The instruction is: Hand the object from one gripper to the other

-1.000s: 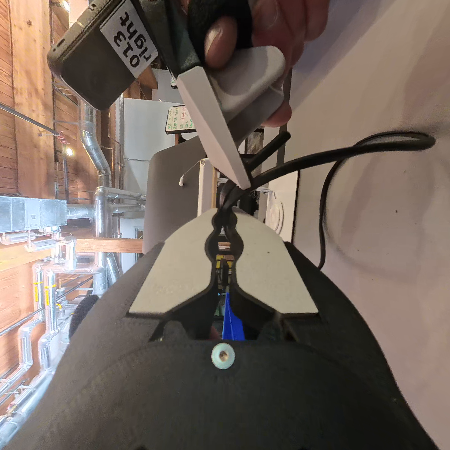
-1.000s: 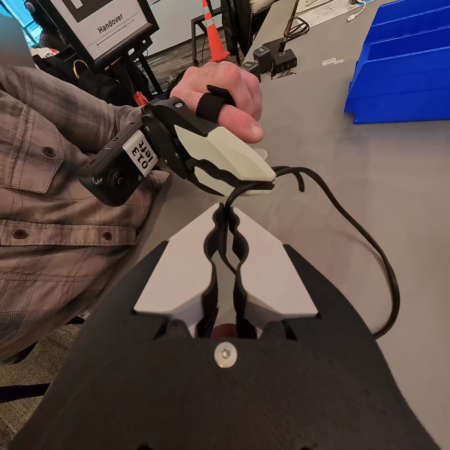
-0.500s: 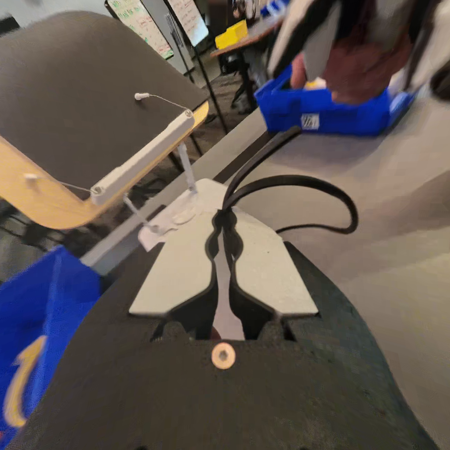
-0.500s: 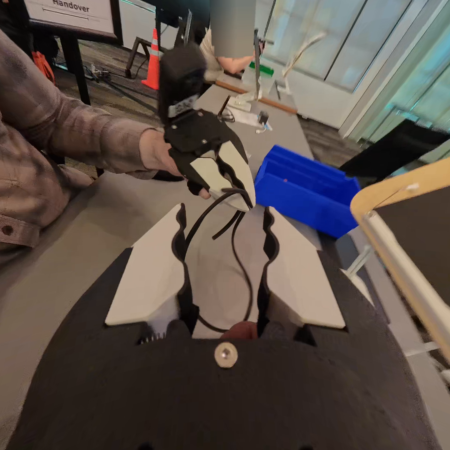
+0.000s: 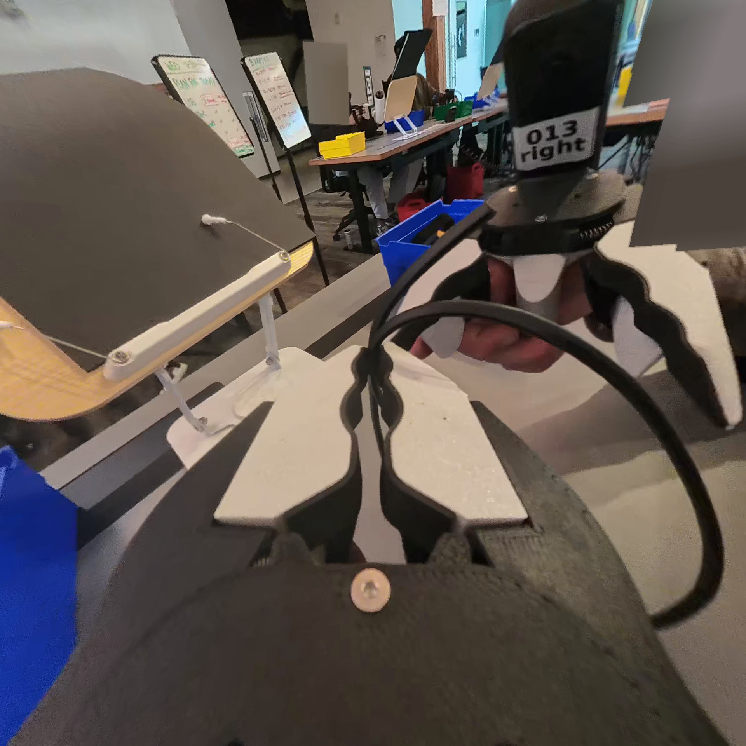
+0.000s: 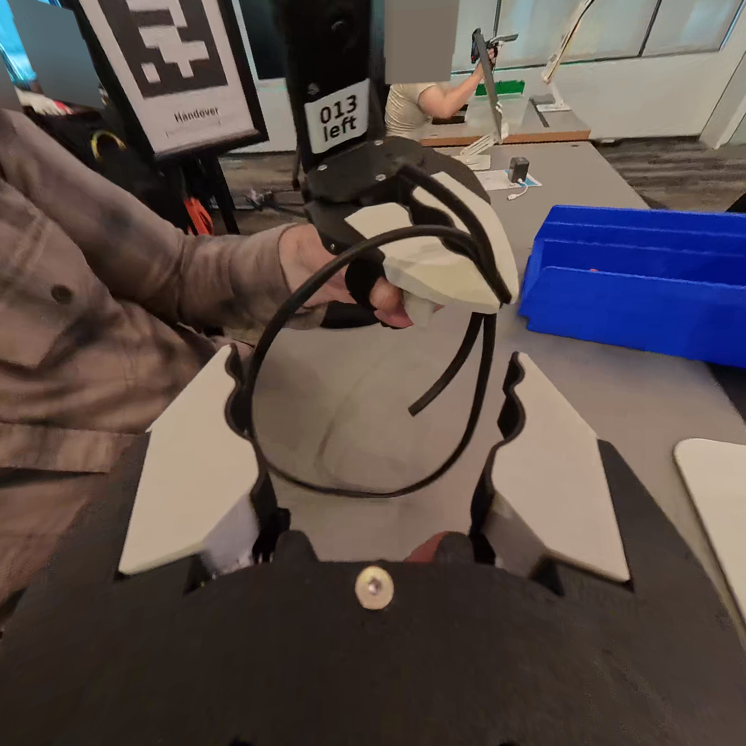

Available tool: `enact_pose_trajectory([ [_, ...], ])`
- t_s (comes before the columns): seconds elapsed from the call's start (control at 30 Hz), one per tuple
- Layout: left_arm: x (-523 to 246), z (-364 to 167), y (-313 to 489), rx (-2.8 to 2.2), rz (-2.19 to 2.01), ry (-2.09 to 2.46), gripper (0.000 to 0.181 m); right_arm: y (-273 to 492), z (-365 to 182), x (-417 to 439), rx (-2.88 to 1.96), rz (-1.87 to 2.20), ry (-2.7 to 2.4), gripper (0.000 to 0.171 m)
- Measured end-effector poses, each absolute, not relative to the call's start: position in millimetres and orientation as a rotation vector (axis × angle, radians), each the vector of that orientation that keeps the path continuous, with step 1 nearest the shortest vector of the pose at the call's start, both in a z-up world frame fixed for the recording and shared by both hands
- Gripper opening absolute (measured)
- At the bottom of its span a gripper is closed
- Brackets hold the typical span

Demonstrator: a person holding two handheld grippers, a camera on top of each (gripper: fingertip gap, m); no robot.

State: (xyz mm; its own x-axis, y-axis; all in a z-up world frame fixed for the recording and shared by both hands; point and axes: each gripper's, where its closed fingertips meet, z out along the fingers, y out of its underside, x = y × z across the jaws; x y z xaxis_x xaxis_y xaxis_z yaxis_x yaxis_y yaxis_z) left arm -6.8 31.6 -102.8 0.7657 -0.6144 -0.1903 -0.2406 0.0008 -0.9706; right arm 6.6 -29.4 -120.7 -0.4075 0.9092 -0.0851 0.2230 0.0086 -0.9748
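Above the grey table (image 6: pixel 605 403), my left gripper (image 5: pixel 370 363) has its 2 jaws pinched together on the black cable (image 5: pixel 605 383) near the tips, where the strands bunch; from there the cable arcs up and over toward 3 o'clock and curls down to 5 o'clock in the left wrist view, with 1 loose end pointing up toward 1 o'clock. My right gripper (image 6: pixel 373 379) faces it with its jaws spread wide and clamped on nothing, the cable's loop hanging in the gap between its fingers (image 6: pixel 193 456), while a blue bin (image 6: pixel 646 290) sits at 2 o'clock in the right wrist view.
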Motion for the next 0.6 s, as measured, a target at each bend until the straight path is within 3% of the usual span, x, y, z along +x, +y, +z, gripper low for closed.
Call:
enact_pose_trajectory([
  [0.23,-12,-93,34,-1.551,-0.132,0.776,0.003,-35,-92,16,-1.166,1.533,-1.615,0.147],
  [0.33,-3,-88,32,-1.541,-0.085,0.821,0.004,-37,-101,0,-1.213,1.449,-1.591,0.146],
  [0.47,15,-83,25,-1.52,-0.087,0.884,0.004,-21,-110,-14,-1.255,1.371,-1.501,0.131],
  [0.6,22,-77,20,-1.51,-0.149,0.894,0.003,-20,-108,-10,-1.213,1.384,-1.516,0.096],
])
